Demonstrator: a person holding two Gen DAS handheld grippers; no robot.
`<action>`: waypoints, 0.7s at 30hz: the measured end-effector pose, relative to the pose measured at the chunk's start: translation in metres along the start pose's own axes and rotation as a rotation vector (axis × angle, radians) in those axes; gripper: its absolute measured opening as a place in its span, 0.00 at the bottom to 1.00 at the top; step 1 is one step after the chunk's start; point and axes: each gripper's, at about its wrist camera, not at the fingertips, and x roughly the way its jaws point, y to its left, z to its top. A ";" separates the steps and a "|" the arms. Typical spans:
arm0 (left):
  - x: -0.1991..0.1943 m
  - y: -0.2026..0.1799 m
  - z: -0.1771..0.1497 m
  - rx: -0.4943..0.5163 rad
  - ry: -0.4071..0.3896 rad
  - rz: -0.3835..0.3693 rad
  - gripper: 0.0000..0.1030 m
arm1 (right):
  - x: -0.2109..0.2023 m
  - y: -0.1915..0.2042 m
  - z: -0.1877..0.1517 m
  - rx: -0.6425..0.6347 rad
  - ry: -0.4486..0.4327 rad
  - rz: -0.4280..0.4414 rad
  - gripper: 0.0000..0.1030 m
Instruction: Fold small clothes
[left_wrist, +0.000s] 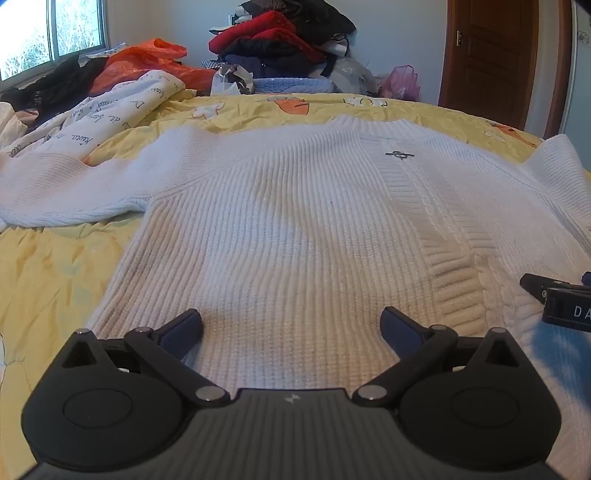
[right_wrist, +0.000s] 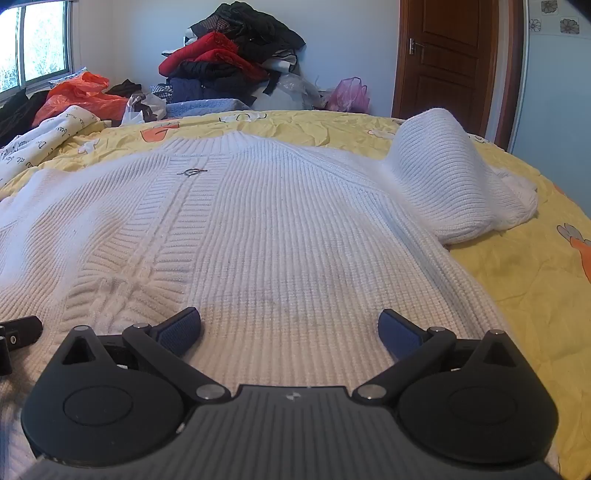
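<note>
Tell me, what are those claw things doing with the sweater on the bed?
A person holds a gripper in each hand over a white sweater spread flat on the yellow bedcover. The left gripper and right gripper are both open near its bottom edge, holding nothing. No fold is made yet; one sleeve is bunched up.
</note>
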 end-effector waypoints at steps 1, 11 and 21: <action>0.000 0.000 0.000 0.000 0.002 0.000 1.00 | 0.000 0.000 0.000 0.000 0.000 0.000 1.00; 0.001 -0.001 0.000 0.002 -0.003 -0.003 1.00 | -0.002 -0.002 0.001 0.017 -0.003 0.025 1.00; -0.002 0.000 -0.002 0.001 -0.021 -0.006 1.00 | -0.016 -0.071 0.038 0.081 -0.096 0.112 1.00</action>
